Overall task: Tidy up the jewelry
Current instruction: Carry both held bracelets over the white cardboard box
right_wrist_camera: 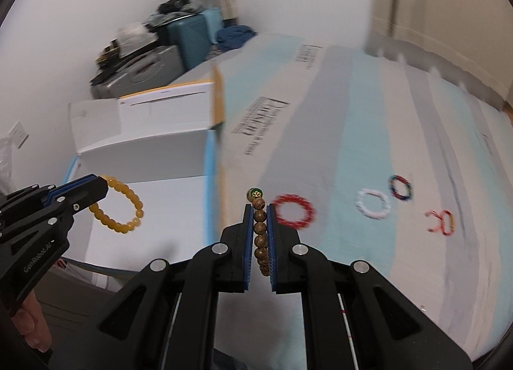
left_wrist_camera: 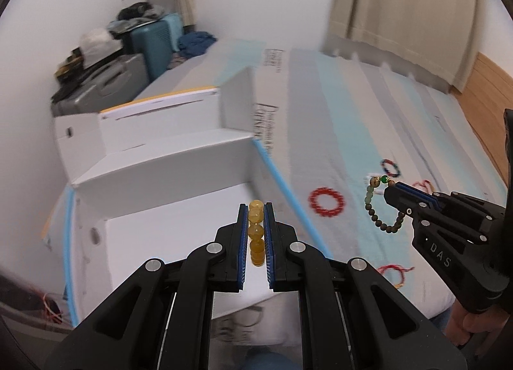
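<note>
My left gripper [left_wrist_camera: 255,209] is shut on a yellow bead bracelet [left_wrist_camera: 256,232] and holds it over an open white box [left_wrist_camera: 166,235]. In the right wrist view the same bracelet [right_wrist_camera: 117,208] hangs from the left gripper [right_wrist_camera: 104,185] above the box floor [right_wrist_camera: 154,229]. My right gripper [right_wrist_camera: 259,209] is shut on a brown wooden bead bracelet [right_wrist_camera: 260,235] with a green bead, held above the bed. It also shows in the left wrist view [left_wrist_camera: 383,209], hanging from the right gripper [left_wrist_camera: 389,190].
On the striped bedsheet [right_wrist_camera: 352,133] lie a red bracelet [right_wrist_camera: 293,211], a white one [right_wrist_camera: 373,203], a dark multicolour one [right_wrist_camera: 400,187] and a red cord one [right_wrist_camera: 442,217]. Another red cord bracelet [left_wrist_camera: 392,274] lies near the bed edge. Suitcases [left_wrist_camera: 128,59] stand in the corner.
</note>
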